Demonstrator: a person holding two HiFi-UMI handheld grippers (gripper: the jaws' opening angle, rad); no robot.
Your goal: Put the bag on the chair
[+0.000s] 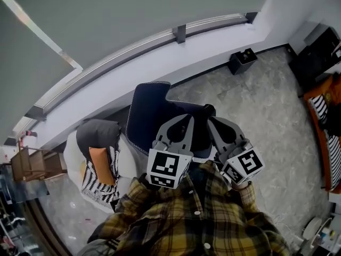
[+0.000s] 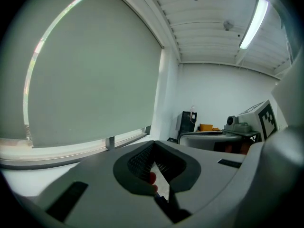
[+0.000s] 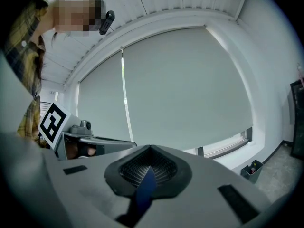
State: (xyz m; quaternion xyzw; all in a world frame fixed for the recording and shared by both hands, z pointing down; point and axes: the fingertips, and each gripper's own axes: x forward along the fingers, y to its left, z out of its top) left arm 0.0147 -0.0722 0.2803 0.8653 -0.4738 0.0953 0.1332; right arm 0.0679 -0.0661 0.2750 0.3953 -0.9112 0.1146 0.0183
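Observation:
A dark navy chair (image 1: 151,113) with a pale stitched edge stands on the floor right in front of me, against the white wall. A small black shape (image 1: 208,110) shows at its right side; I cannot tell if it is the bag. My left gripper (image 1: 186,120) and right gripper (image 1: 213,122) hover side by side over the chair seat, tips close together. Both have their jaws pressed together with nothing between them. In the left gripper view the dark pads (image 2: 154,167) meet, and the right gripper's marker cube (image 2: 266,118) is beside them. The right gripper view shows its pads (image 3: 149,167) meeting too.
A white armchair (image 1: 72,161) with grey, orange and zebra-striped cushions stands to the left. A black box (image 1: 242,60) sits by the wall at the back right. A wooden shelf (image 1: 29,164) is far left and an orange-framed piece of furniture (image 1: 322,137) far right.

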